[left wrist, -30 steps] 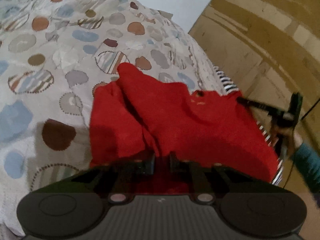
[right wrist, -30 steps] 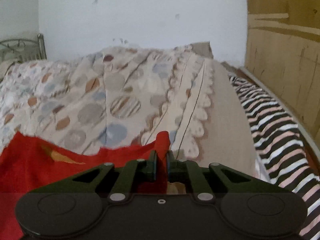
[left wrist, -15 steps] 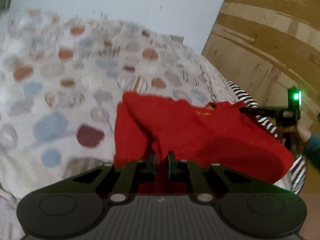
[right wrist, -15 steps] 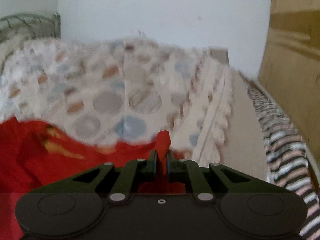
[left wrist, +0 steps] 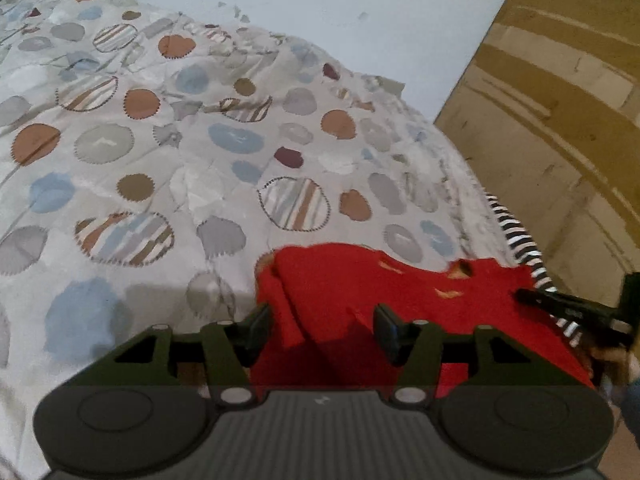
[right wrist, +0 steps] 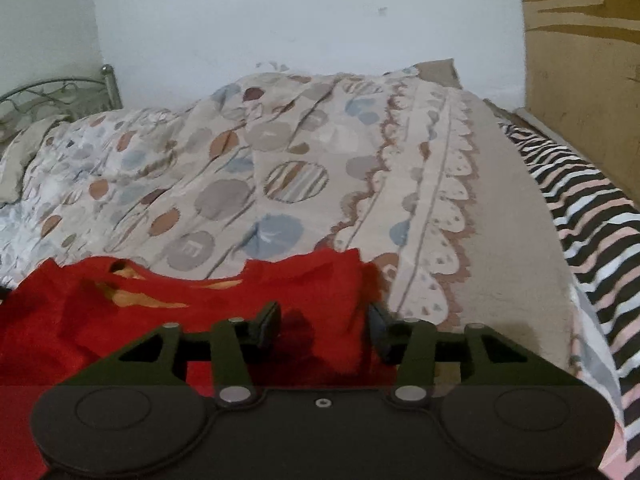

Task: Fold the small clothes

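Observation:
A small red garment (left wrist: pixel 360 292) lies on the patterned bedspread (left wrist: pixel 160 152), folded over on itself with an orange print showing. My left gripper (left wrist: pixel 322 330) is open over its near edge, fingers apart with red cloth between them, not pinched. The garment also shows in the right wrist view (right wrist: pixel 200 304). My right gripper (right wrist: pixel 324 330) is open over the garment's right corner. The right gripper also appears at the right edge of the left wrist view (left wrist: pixel 576 312).
The bedspread (right wrist: pixel 280 168) covers the bed up to a white wall. A striped black, white and pink sheet (right wrist: pixel 592 216) runs along the bed's right side beside a wooden panel (right wrist: pixel 580 60). A metal bed frame (right wrist: pixel 60 92) stands at far left.
Both grippers were shut on the red garment and have opened and let it go. The garment now lies lower, spread on the bedspread.

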